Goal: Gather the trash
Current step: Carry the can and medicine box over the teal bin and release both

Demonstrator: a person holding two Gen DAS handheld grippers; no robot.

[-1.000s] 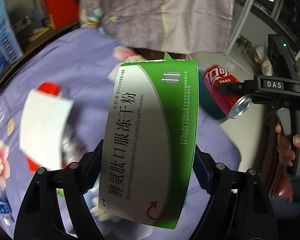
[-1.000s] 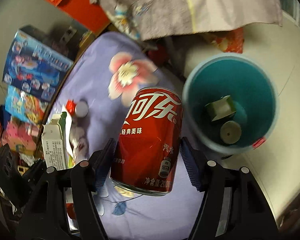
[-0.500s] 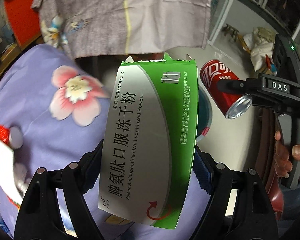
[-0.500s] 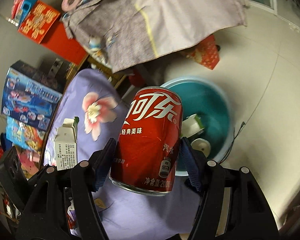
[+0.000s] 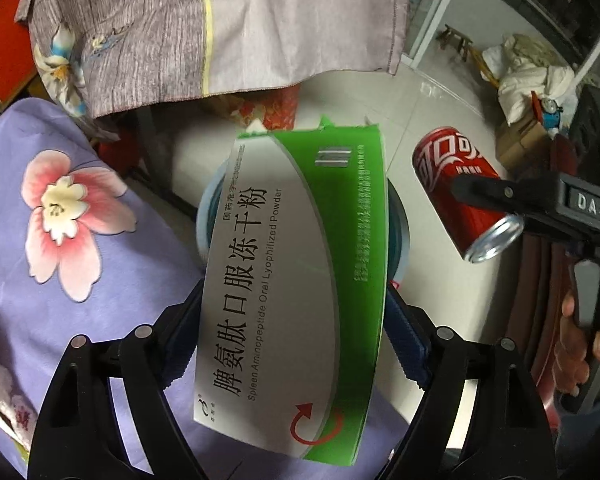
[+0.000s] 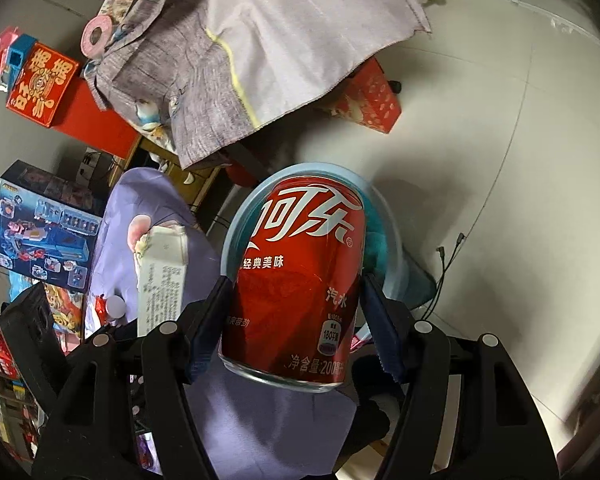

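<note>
The left gripper point(image 5: 292, 320) had its fingers around the green and white medicine box point(image 5: 296, 280) and they were opening, with the box between them above the blue bin point(image 5: 400, 236), while the right gripper point(image 6: 296, 320) gripped the red cola can point(image 6: 300, 280) firmly over the same bin point(image 6: 240, 232). I judged that the long box could strike the bin rim and fall on the floor point(image 6: 500, 160) or the purple flowered cloth point(image 5: 60, 220), because it was released tilted. The two grippers were near each other over one narrow opening, so they could collide, though the floor around was free.
</note>
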